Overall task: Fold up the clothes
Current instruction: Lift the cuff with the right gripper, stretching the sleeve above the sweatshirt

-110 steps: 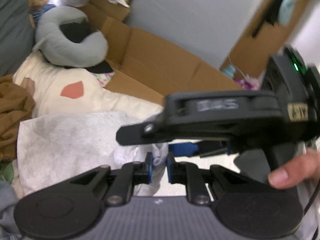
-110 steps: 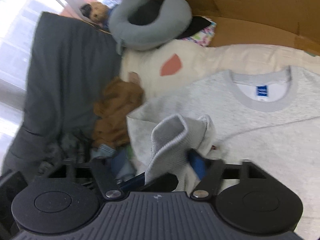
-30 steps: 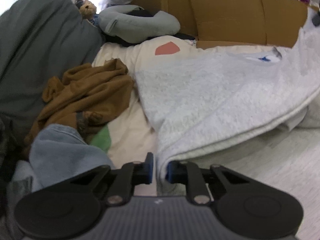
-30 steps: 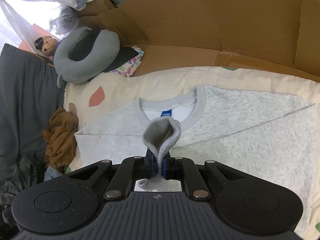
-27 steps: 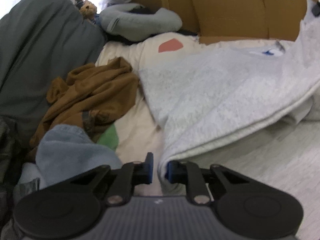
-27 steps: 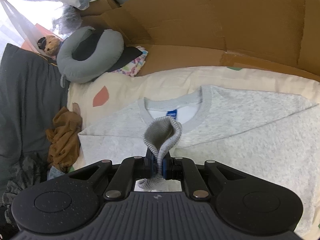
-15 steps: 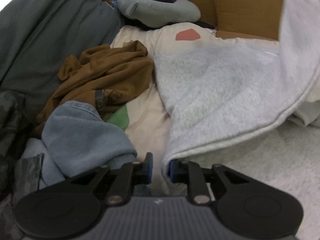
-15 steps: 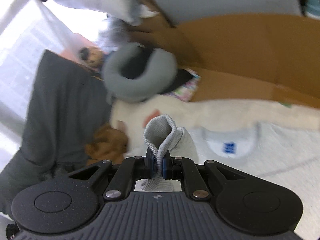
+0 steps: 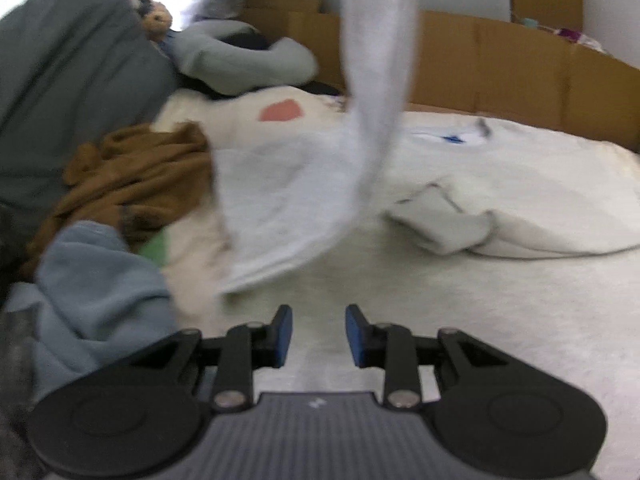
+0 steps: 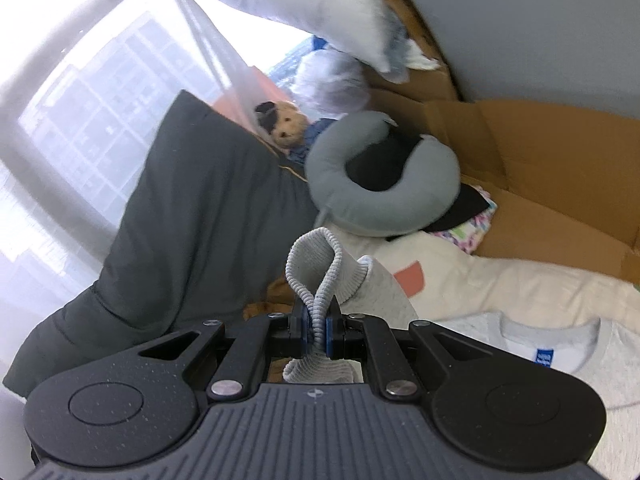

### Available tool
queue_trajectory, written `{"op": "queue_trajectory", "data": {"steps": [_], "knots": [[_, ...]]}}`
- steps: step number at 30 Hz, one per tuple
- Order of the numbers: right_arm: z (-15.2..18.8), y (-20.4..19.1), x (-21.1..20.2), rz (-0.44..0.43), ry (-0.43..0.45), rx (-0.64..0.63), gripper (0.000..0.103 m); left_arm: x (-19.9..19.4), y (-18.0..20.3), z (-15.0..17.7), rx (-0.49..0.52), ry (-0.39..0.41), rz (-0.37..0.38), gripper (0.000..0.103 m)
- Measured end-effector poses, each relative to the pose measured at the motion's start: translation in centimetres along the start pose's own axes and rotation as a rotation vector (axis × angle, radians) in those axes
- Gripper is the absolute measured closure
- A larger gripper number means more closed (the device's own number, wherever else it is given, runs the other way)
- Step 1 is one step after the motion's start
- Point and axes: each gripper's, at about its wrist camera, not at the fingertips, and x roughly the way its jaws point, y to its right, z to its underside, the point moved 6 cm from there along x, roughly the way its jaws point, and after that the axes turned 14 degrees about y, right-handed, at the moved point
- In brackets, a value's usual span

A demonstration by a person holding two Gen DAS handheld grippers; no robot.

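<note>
Through the left wrist camera, you are holding the left hand-held gripper (image 9: 316, 335) with its jaws narrowly apart; they have just been opening, and nothing is sitting between the blue pads. Just beyond them the grey sweatshirt (image 9: 500, 184) is lying spread on the bed (image 9: 460, 300), its neck opening at the far side toward the cardboard wall (image 9: 520, 68). One sleeve (image 9: 372, 80) is rising from the sweatshirt's left side and running up out of the top of the view, so it is hanging lifted. The other cuff (image 9: 440, 220) is lying crumpled on the sweatshirt's near edge. To the sweatshirt's left a brown garment (image 9: 136, 176) and a blue garment (image 9: 96, 280) are waiting in a heap, unfolded. The picture is blurred, so whether the body has had any fold yet is hard to judge; it looks to be at the sleeve stage, with the body folds and both other garments left to do.

Through the right wrist camera, you are keeping the right hand-held gripper (image 10: 317, 330) clamped tight on the sleeve's ribbed cuff (image 10: 316, 276), which is looping up above the pads. The sweatshirt's collar is showing to the gripper's lower right, with a blue label (image 10: 544, 357) inside; its writing is too small to read. Beyond the cuff a grey neck pillow (image 10: 384, 176) and a teddy bear (image 10: 286, 126) are lying against a dark cushion (image 10: 192, 224).
</note>
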Motion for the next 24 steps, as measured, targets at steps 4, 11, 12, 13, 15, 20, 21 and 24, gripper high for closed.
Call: {"op": "queue_trajectory", "data": {"steps": [4,11,12,13,15,20,21,24], "knots": [[-0.4,-1.2,0.1,-0.012,-0.001,-0.016,0.096,2.8,0.5,-0.1,-0.022,0.001,-0.032,0.071],[-0.8,-3.0,0.4,-0.041,-0.003,-0.042,0.096,6.7,-0.3,-1.3,-0.020,0.044,-0.125,0.069],[-0.8,-3.2,0.5,-0.044,-0.004,-0.045,0.096,7.0,-0.7,-1.4,-0.024,0.047,-0.141,0.069],[-0.8,-3.3,0.6,-0.046,-0.004,-0.047,0.096,7.3,-1.1,-1.4,-0.028,0.050,-0.158,0.069],[-0.8,-3.7,0.9,-0.052,-0.007,-0.050,0.096,7.7,-2.1,-1.4,-0.037,0.054,-0.193,0.069],[-0.6,-4.4,1.5,-0.074,-0.011,-0.048,0.096,7.6,-4.8,-0.8,-0.040,0.047,-0.318,0.069],[-0.5,-4.5,1.5,-0.080,-0.012,-0.045,0.096,7.5,-5.4,-0.5,-0.040,0.041,-0.346,0.069],[-0.1,-4.7,1.9,-0.093,-0.019,-0.042,0.096,7.4,-6.7,0.1,-0.055,0.025,-0.387,0.080]]}}
